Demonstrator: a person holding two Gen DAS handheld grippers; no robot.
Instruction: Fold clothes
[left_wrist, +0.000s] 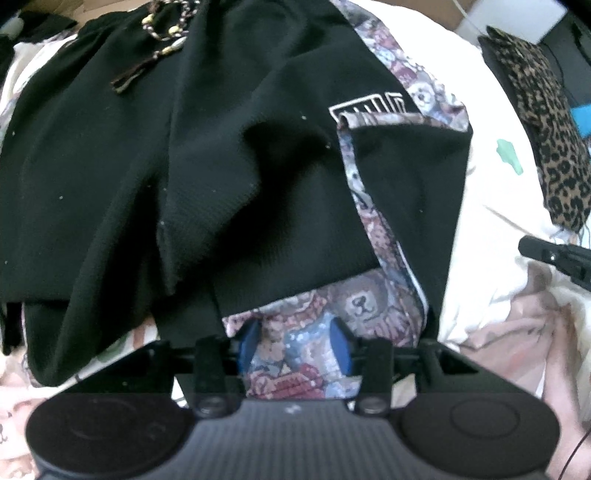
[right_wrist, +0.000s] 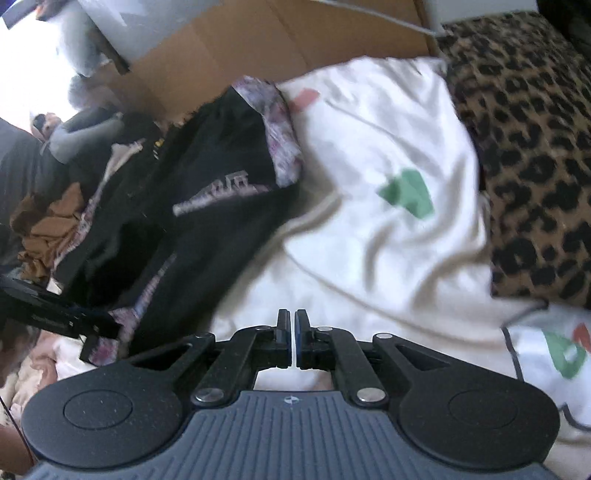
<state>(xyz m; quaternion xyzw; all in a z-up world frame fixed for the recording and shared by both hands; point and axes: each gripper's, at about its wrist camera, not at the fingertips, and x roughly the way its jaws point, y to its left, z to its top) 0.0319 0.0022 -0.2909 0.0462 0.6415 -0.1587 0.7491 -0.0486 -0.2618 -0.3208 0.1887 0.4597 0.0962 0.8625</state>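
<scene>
Left wrist view: the left gripper (left_wrist: 295, 341) points down at the black garment (left_wrist: 229, 177), which lies spread over a white sheet (left_wrist: 480, 206). Its jaws stand apart over the garment's bear-print panel (left_wrist: 310, 332), a blue pad on each side of the fabric; whether the pads (left_wrist: 248, 341) press on the cloth cannot be told. A white logo (left_wrist: 369, 107) sits on the black cloth beside a strip of the same print. A beaded cord (left_wrist: 166, 29) lies on the far part of the garment. A leopard-print cloth (left_wrist: 543, 129) lies at the right, and the tip of the right gripper (left_wrist: 554, 258) enters from the right edge.

Right wrist view: the right gripper (right_wrist: 294, 325) has its jaws together with nothing between them, above the white sheet (right_wrist: 388, 258). The black garment (right_wrist: 192, 221) lies to the left, the leopard-print cloth (right_wrist: 535, 147) to the right, and cardboard (right_wrist: 258, 44) stands behind. The left gripper (right_wrist: 55, 314) reaches onto the garment's near corner at the left edge.
</scene>
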